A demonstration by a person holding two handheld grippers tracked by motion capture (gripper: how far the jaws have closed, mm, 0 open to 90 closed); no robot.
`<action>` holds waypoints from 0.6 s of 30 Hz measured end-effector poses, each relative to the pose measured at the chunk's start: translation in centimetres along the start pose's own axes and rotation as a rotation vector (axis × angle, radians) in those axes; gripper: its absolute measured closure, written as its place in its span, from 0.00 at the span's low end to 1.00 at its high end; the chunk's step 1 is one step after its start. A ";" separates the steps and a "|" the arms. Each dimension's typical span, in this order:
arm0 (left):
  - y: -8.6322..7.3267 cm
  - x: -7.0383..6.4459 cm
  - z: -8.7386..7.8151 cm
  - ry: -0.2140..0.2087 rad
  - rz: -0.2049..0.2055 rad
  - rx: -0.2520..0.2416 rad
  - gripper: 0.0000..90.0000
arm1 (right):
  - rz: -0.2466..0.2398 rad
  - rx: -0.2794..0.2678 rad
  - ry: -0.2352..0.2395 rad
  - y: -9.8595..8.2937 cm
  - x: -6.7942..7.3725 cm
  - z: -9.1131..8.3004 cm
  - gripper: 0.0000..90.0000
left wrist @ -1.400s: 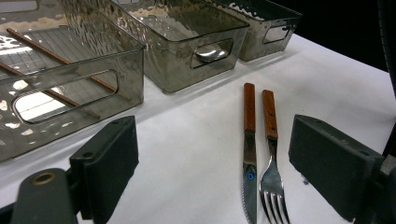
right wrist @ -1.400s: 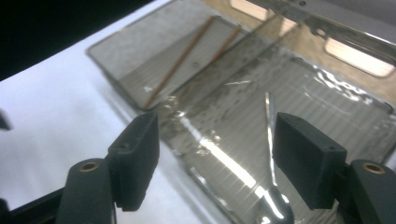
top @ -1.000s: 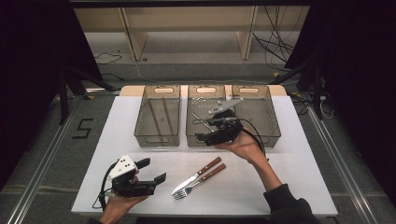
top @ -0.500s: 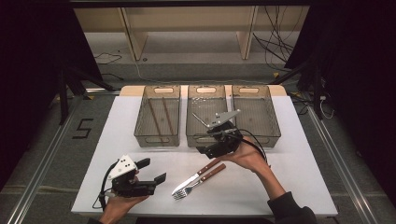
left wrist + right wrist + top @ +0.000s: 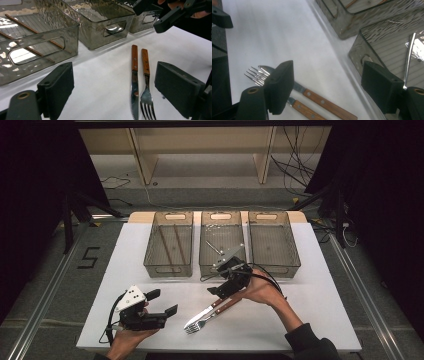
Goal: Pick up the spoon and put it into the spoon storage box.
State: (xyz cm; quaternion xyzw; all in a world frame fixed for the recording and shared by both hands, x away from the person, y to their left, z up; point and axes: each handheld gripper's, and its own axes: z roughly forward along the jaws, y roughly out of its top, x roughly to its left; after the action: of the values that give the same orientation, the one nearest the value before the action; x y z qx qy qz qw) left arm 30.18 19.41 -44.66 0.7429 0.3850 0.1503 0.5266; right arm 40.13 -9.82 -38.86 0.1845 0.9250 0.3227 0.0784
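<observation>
White table (image 5: 325, 320) bears three grey bins (image 5: 169, 245) against dark surroundings.

Brown-handled knife (image 5: 206, 312) and fork (image 5: 214, 315) on white table (image 5: 320, 315).

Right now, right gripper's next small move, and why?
Probably lower the right gripper onto the knife handle and close. Its fingers are open and empty, just above the wooden handles, and knife and fork lie side by side on the table, so it should straddle one handle only. The left gripper sits open, off to the side.
</observation>
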 end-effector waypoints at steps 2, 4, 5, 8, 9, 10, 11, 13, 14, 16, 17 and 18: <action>0.0 0.0 0.0 -0.001 -0.002 0.000 0.17 | -0.006 0.016 0.006 0.0 0.1 0.3 0.30; 0.0 0.0 0.0 0.001 0.000 0.001 0.17 | -0.019 0.038 -0.002 0.0 0.0 0.6 0.30; 0.0 0.0 0.0 0.000 0.000 0.001 0.17 | -0.026 0.049 -0.001 -0.1 0.0 0.8 0.30; 0.0 0.0 0.0 -0.001 -0.001 0.001 0.17 | -0.032 0.064 0.002 -0.1 0.0 1.2 0.30; 0.0 0.0 0.0 -0.001 -0.001 0.001 0.17 | -0.035 0.066 0.004 -0.1 0.0 1.3 0.30; 0.0 0.0 0.1 -0.002 -0.001 0.001 0.17 | -0.039 0.069 0.006 -0.1 0.0 1.4 0.29; 0.0 0.0 0.1 -0.002 -0.001 0.000 0.17 | -0.042 0.072 0.008 -0.1 0.1 1.5 0.29; 0.0 0.0 0.1 -0.003 0.002 0.002 0.17 | -0.052 0.082 0.011 -0.1 0.2 1.6 0.29; 0.0 0.0 0.1 -0.004 0.001 0.002 0.17 | -0.057 0.093 0.012 -0.1 0.3 1.7 0.29; 0.0 0.0 0.1 -0.005 0.000 0.003 0.17 | -0.059 0.116 0.002 -0.1 0.4 2.0 0.28; 0.0 0.0 0.1 -0.006 0.000 0.003 0.17 | -0.071 0.123 0.003 -0.2 0.4 2.1 0.28; 0.0 0.0 0.1 -0.005 0.002 0.003 0.17 | -0.074 0.135 0.003 -0.2 0.5 2.3 0.27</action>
State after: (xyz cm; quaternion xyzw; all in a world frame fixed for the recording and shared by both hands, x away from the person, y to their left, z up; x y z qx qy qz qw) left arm 30.26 19.32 -44.69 0.7442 0.3833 0.1486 0.5264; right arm 40.19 -8.45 -40.76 0.1544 0.9511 0.2566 0.0762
